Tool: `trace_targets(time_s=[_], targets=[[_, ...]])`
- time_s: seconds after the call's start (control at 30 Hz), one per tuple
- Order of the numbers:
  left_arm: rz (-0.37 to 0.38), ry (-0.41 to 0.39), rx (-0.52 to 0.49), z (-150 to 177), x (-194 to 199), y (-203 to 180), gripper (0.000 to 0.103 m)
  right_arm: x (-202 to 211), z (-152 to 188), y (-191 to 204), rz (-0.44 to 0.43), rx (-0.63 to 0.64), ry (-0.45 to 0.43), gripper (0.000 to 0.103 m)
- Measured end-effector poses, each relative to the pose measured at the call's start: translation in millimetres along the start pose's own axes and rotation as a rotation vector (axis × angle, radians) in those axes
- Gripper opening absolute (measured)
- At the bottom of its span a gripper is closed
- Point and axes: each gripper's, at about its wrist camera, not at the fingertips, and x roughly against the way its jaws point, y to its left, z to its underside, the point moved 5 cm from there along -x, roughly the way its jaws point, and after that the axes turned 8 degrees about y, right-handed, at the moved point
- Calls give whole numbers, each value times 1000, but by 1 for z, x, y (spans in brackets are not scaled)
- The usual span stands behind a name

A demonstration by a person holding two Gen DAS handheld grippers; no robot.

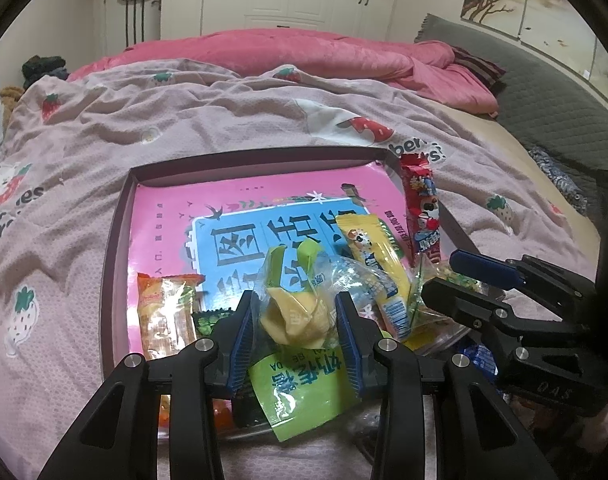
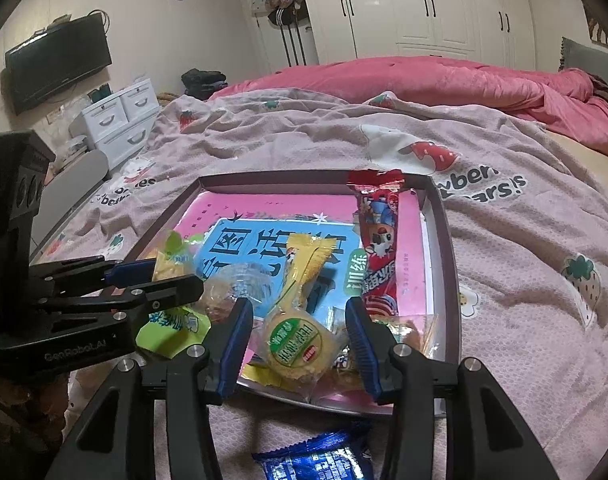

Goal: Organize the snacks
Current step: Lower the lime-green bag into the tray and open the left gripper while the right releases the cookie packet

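A shallow dark-rimmed tray (image 1: 115,216) (image 2: 444,240) with a pink and blue printed liner lies on the bed. My left gripper (image 1: 295,320) is shut on a green-and-clear packet with a yellow pastry (image 1: 293,316), held over the tray's near edge; it also shows in the right wrist view (image 2: 171,258). My right gripper (image 2: 299,330) is open, its fingers either side of a round yellow cake packet (image 2: 297,344) in the tray. A long red snack bar (image 2: 378,248) (image 1: 422,216), a yellow bar (image 2: 304,268) (image 1: 374,256) and an orange packet (image 1: 163,316) lie in the tray.
A blue packet (image 2: 320,460) lies on the blanket in front of the tray. The strawberry-print blanket (image 1: 143,128) covers the bed, with a pink quilt (image 1: 304,52) behind. White drawers (image 2: 119,120) and a TV (image 2: 59,64) stand at the left.
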Motion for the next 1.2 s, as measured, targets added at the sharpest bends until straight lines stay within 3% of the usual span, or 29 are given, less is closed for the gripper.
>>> trace_targets(time_s=[0.27,1.2], targets=[[-12,-10,-4,0,5,0,52,1,1,-1,1,-2,1,48],[-8,-41,7,-5,35,4,69,25,-2,2,-6,-7,-49,53]])
